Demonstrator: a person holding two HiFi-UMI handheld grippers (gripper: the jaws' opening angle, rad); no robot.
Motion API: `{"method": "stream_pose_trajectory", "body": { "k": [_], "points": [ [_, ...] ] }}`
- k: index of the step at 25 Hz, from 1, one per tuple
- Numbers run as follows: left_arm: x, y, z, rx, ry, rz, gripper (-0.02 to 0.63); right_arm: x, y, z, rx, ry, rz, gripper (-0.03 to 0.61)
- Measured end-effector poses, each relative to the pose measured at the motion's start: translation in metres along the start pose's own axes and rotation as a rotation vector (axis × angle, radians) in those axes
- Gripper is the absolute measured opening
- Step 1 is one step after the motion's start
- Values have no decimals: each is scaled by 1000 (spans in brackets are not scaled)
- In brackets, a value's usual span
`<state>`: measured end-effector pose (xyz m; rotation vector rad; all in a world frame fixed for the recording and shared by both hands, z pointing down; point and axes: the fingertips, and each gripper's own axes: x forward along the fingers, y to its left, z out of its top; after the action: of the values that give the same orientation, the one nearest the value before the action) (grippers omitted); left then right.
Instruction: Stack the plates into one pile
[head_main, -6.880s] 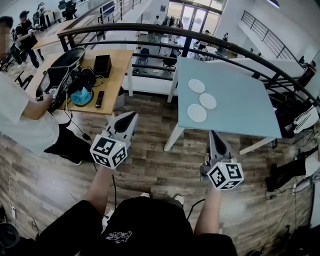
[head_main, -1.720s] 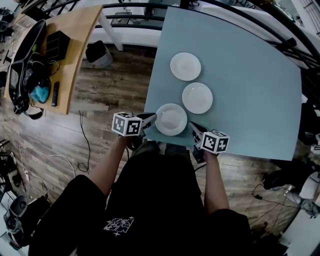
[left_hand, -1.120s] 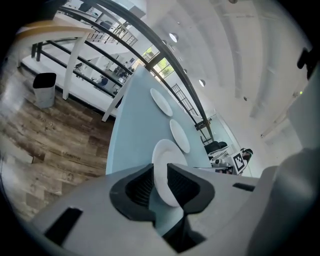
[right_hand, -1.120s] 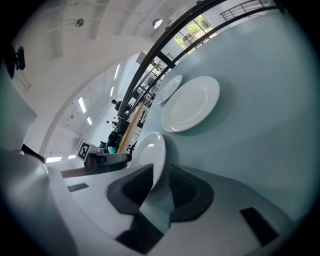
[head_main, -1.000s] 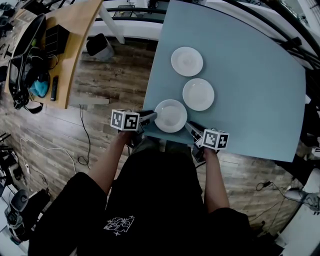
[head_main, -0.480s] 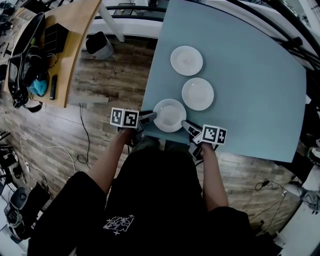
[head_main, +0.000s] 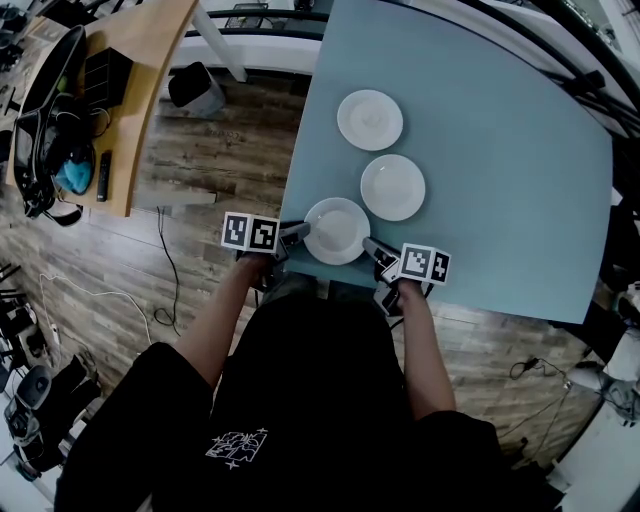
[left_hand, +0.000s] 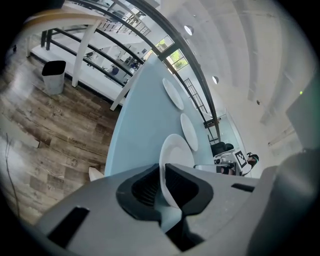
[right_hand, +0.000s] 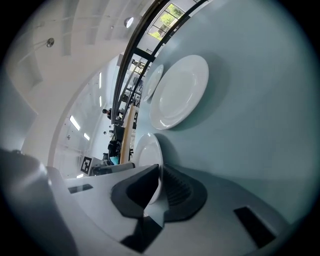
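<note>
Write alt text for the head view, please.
From above, a person's left tongs and right tongs have just closed on opposite edges of the nearest white plate on a pale blue table. The middle plate and far plate lie separately beyond it.

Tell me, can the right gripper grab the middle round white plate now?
Probably not yet: the right gripper has just closed its jaws on the rim of the nearest round white plate. Only bare blue table lies before the middle round white plate.

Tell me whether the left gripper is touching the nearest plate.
Touching. The left gripper view shows the left gripper, whose jaws have just been closing, pinching the rim of the nearest plate between both pads.
</note>
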<state>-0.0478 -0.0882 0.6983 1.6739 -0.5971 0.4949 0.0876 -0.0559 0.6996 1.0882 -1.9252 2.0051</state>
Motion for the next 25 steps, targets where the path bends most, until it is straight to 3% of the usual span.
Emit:
{"method": "stream_pose_trajectory", "body": {
  "k": [10, 25],
  "points": [
    [1, -20, 23, 21, -25, -30, 37, -13, 8, 23, -8, -29, 22, 26],
    [54, -81, 87, 99, -49, -61, 35, -63, -9, 112, -49, -131, -18, 28]
  ]
}}
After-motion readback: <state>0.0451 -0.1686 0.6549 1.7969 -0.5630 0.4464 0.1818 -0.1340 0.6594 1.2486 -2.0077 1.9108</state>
